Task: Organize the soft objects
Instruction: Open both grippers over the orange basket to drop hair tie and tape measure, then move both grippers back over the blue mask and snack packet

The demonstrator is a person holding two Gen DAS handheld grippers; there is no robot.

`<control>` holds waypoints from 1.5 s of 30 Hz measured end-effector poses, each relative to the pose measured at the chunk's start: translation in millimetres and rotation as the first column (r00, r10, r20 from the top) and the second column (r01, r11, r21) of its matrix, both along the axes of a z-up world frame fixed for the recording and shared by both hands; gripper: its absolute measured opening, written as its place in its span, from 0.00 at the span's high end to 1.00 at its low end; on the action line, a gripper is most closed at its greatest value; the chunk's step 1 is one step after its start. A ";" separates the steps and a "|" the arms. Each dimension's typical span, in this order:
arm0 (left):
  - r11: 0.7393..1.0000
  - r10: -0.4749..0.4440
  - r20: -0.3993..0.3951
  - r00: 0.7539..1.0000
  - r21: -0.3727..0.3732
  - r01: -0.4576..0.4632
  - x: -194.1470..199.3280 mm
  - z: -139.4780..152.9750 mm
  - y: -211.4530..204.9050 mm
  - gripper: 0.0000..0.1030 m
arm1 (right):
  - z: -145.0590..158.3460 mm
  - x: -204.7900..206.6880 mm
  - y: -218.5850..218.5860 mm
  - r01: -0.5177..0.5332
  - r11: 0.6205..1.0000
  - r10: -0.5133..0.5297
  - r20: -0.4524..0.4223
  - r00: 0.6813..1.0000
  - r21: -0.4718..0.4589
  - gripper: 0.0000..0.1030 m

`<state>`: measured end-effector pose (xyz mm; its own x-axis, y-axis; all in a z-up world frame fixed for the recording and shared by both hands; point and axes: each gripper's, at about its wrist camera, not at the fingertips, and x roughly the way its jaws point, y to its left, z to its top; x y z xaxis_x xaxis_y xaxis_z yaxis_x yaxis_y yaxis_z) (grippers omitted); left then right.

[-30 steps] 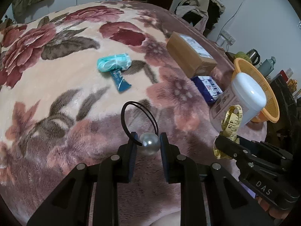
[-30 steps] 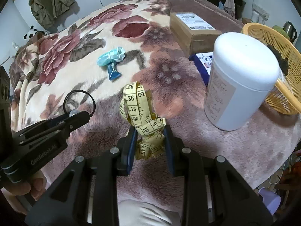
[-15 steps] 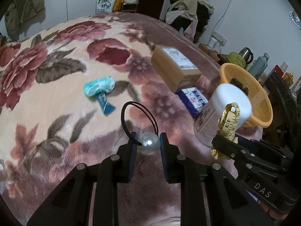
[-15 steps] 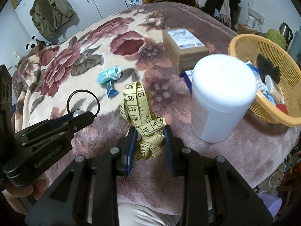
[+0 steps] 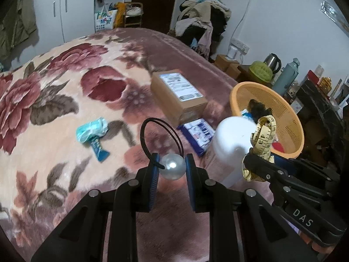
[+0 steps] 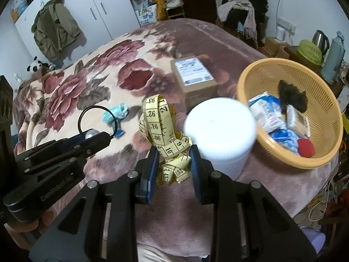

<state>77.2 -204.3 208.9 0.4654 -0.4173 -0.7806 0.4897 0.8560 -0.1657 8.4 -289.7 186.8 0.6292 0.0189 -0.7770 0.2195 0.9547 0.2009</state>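
Two hand-held grippers: hair tie (image 5: 172,166), tape measure (image 6: 166,138).

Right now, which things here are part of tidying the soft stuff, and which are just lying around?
Part of the job:
- hair tie, held in the left tool
- tape measure, held in the right tool
- basket, already holding small items
- blue packet on the blanket, probably

Lying about:
- white jar
- box
- blue pack
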 end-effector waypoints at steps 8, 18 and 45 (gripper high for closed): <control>0.998 -0.059 0.023 0.998 -0.009 0.059 1.3 14.7 -46.3 0.77 | 11.8 -7.5 -37.8 0.063 0.998 -0.063 0.028 0.998 -0.003 0.72; 0.987 -0.161 0.032 0.986 -0.016 0.162 -3.7 22.5 -115.6 0.77 | 14.8 -18.4 -89.7 0.148 0.989 -0.148 0.035 0.988 -0.009 0.72; 0.953 -0.294 -0.028 0.955 -0.077 0.292 -15.9 8.7 -215.0 0.06 | 15.0 -56.4 -215.2 0.448 0.888 -0.452 0.014 0.892 0.100 0.36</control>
